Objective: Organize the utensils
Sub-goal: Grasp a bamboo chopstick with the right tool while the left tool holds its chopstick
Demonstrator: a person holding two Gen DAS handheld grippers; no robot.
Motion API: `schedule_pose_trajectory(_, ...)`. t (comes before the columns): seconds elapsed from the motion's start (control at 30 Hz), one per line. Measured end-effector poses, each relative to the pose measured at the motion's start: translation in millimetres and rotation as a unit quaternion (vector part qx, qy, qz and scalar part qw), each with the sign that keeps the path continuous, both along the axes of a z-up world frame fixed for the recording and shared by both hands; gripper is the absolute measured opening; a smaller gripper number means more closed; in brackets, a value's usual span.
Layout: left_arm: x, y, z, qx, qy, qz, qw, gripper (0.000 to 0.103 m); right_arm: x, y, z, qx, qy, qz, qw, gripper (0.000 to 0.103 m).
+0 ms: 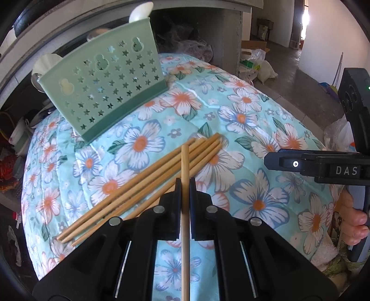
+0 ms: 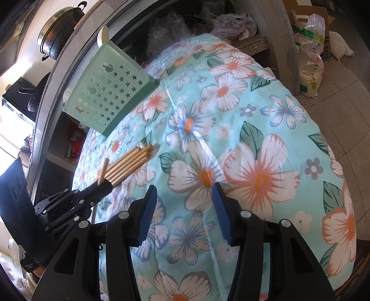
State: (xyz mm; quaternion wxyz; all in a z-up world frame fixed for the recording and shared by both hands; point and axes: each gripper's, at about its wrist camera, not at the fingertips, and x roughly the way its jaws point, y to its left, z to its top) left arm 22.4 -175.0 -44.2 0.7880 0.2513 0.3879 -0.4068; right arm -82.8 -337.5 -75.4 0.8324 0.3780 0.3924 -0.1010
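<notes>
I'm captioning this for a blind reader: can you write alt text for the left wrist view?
The left gripper is shut on one chopstick, held above four more chopsticks lying on a floral cloth. A green holder with star cutouts stands behind them, and the right gripper is at the right edge.

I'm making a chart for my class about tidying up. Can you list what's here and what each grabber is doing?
left gripper: shut on one chopstick, lifted above the others
right gripper: open, holding nothing, above the cloth
loose chopsticks: wooden bunch lying side by side on the cloth
holder: green plastic with star holes, standing at the far edge, with white spoons behind it
cloth: light blue with white and orange flowers
</notes>
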Motion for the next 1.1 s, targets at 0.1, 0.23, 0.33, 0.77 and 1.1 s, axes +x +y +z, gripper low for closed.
schedule_pose_trajectory(0.1, -0.1, 7.4, 7.9, -0.006, -0.012, 0.012, 0.9998, 0.005, -0.5, -0.4, -0.3, 0.001, -0.001, -0.001, 1.0, 0.048)
schedule_pose_trajectory(0.23, -1.1, 16.9, 17.0, -0.008, -0.038, 0.03, 0.9988, 0.005, -0.2, -0.6, -0.3, 0.004, 0.001, -0.003, 1.0, 0.049)
schedule_pose_trajectory(0.33, 2.1, 25.8, 23.4, -0.013, -0.05, 0.046, 0.9976, 0.005, 0.6, -0.9, 0.6, 0.004, 0.004, -0.004, 1.0, 0.048)
schedule_pose_trajectory(0.77, 16.8, 50.4, 34.2, -0.025, -0.075, 0.104, 0.9914, 0.005, 26.8, 27.7, 17.2, 0.07, -0.037, 0.062, 0.995, 0.048)
schedule_pose_trajectory(1.1, 20.1, 49.9, 31.6, -0.023, -0.09, 0.113, 0.9891, 0.005, 48.0, 29.9, -14.7, 0.192, -0.029, 0.044, 0.98, 0.048)
